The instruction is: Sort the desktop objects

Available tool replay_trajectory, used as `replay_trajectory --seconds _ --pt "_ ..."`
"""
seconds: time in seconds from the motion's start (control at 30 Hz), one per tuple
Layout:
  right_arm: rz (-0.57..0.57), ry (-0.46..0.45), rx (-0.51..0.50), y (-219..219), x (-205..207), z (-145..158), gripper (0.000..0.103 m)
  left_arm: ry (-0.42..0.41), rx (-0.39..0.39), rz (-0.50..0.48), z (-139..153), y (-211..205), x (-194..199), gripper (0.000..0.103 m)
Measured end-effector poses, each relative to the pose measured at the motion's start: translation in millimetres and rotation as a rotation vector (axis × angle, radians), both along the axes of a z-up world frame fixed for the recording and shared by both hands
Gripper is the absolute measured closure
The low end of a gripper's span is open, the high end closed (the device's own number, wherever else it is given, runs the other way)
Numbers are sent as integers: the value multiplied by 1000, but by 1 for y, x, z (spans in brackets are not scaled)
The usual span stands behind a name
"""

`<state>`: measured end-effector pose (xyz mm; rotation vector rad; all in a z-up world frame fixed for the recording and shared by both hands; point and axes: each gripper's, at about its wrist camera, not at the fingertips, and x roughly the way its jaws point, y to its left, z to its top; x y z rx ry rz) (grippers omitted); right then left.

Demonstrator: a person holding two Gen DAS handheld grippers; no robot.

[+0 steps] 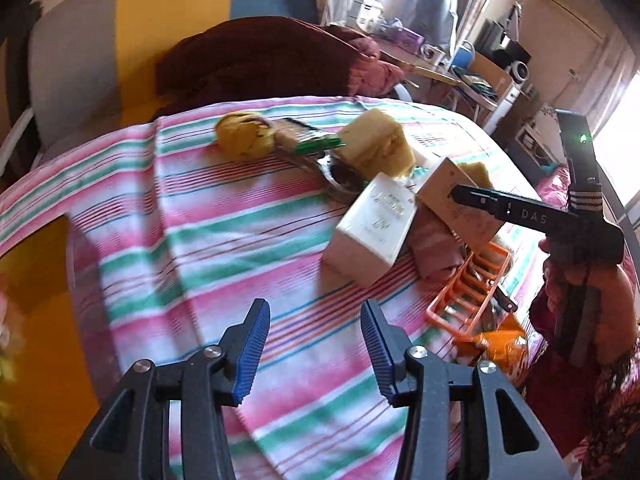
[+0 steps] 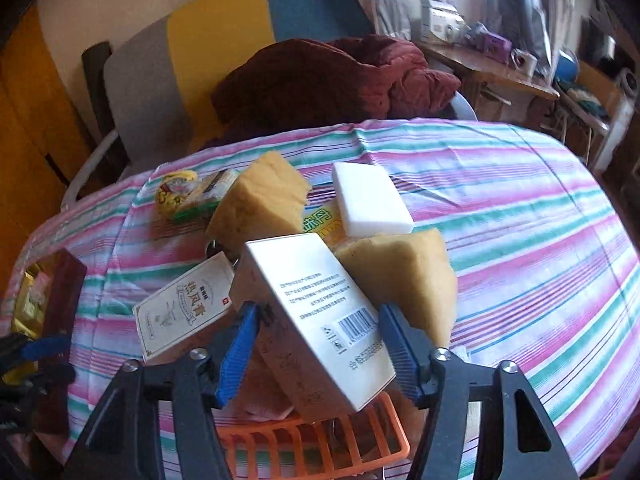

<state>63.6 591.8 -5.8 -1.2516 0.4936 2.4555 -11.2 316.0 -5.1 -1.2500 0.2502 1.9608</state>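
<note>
While our left gripper (image 1: 316,344) hangs spread and empty over bare striped cloth (image 1: 180,240), the pile lies ahead to its right. Our right gripper (image 2: 316,344) straddles the tan box (image 2: 316,320), blue pads at its sides; we cannot tell whether they bite. We judge it is meant for the orange basket (image 2: 312,440) directly beneath. A cream carton (image 2: 184,304) leans left of it, a yellow sponge (image 2: 404,280) crowds right, risking a snag.

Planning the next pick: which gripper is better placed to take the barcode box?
Right. The right gripper already straddles the barcode box above the orange basket; the left gripper hovers open over bare striped cloth.
</note>
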Motion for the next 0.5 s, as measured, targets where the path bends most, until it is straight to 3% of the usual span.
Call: replay_trajectory --seconds 0.1,0.2,0.33,0.5 --pt "-2 5 -16 2 0 -2 33 -5 -1 -33 -4 21 -2 53" --pt "18 -3 -15 -2 -1 -2 33 42 -11 -99 -5 45 -2 52" --pt "40 21 -84 0 -1 -4 32 112 -45 -182 -7 76 -3 49" --pt "-13 24 -162 14 3 -11 31 137 -88 -234 -18 100 -12 45"
